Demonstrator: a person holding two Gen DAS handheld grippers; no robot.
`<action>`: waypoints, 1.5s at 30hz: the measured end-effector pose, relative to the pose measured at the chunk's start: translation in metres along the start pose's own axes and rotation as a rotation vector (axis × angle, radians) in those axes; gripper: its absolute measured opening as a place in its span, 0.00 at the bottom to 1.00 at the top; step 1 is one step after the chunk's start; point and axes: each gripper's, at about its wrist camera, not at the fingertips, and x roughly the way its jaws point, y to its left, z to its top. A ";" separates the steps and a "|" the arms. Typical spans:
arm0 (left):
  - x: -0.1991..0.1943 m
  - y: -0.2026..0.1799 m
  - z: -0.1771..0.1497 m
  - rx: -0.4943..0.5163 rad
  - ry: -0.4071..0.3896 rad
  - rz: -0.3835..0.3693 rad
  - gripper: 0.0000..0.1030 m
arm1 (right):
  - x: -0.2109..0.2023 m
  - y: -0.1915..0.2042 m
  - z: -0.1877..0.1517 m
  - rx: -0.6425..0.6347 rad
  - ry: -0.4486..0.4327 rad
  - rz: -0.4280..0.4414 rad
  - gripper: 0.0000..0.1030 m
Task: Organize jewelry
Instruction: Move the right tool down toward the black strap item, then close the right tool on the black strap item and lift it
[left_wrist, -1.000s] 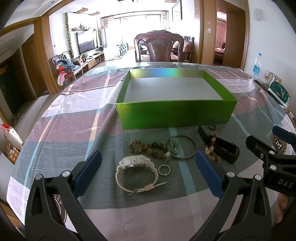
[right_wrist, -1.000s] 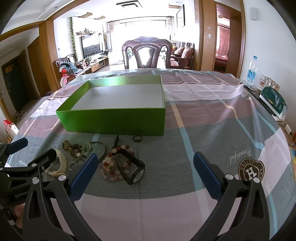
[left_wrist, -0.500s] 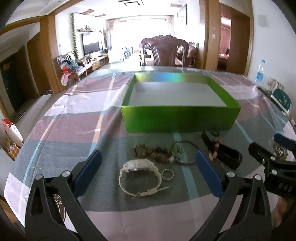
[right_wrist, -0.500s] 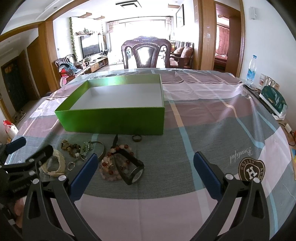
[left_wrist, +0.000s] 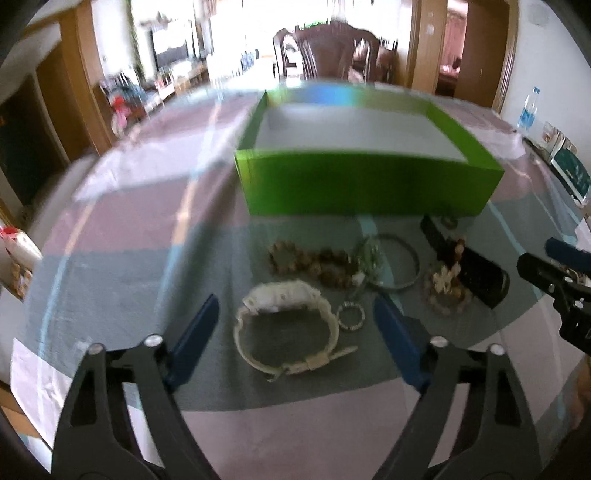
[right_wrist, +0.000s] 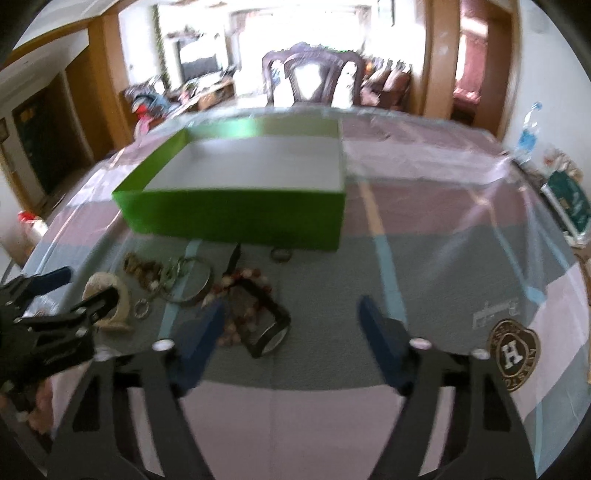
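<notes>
With jaws just narrowing but empty, the left hand-held gripper (left_wrist: 291, 328) frames the white watch (left_wrist: 286, 326), probably light and springy, best pinched across its stiff case; the right hand-held gripper (right_wrist: 290, 326) also holds nothing.

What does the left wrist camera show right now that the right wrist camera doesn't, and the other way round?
Only the left wrist view shows the whole white watch between the left gripper fingers, untouched; its jaws have just been closing.

Only the right wrist view shows the crest logo on the tablecloth, and the right gripper, jaws also just closing, nothing between them.

Both show the green box, nothing visible inside, the metal bangle, bead bracelets and black watch.
</notes>
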 end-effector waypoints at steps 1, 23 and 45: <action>0.005 0.001 -0.001 -0.006 0.026 -0.016 0.75 | 0.003 0.000 -0.001 -0.003 0.017 0.007 0.57; 0.027 0.012 0.013 -0.020 0.081 0.001 0.78 | 0.045 0.008 0.001 -0.054 0.165 0.122 0.31; 0.023 0.010 0.009 -0.014 0.089 0.008 0.82 | 0.016 -0.040 0.014 -0.066 0.116 -0.004 0.38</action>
